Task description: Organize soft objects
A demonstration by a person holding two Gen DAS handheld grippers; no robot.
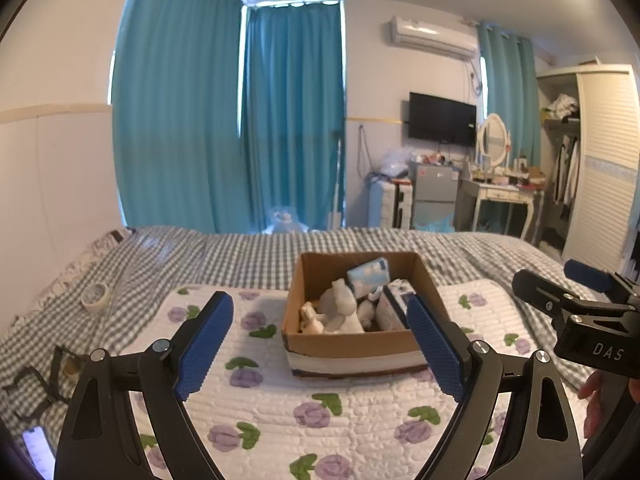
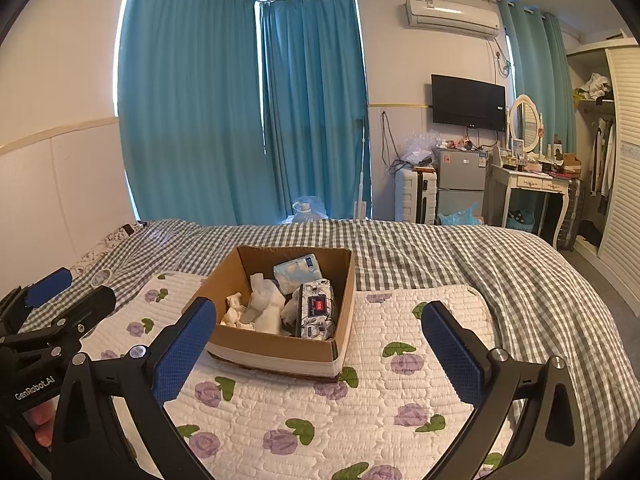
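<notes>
An open cardboard box (image 1: 352, 344) (image 2: 276, 348) sits on a white quilted mat with purple flowers (image 1: 280, 412) (image 2: 320, 408) on the bed. Inside lie white soft toys or cloths (image 1: 340, 312) (image 2: 262, 308), a light blue soft pack (image 1: 368, 274) (image 2: 296, 270) and a patterned tissue pack (image 1: 394, 304) (image 2: 316, 310). My left gripper (image 1: 320, 340) is open and empty, just in front of the box. My right gripper (image 2: 320, 348) is open and empty, also in front of the box. Each gripper shows at the edge of the other's view.
A grey checked bedspread (image 2: 460, 252) covers the bed. A roll of tape (image 1: 95, 297) lies at the left, with a dark frame-like object (image 1: 60, 364) and a phone (image 1: 38, 452) nearer. Blue curtains, a dresser and a wardrobe stand beyond the bed.
</notes>
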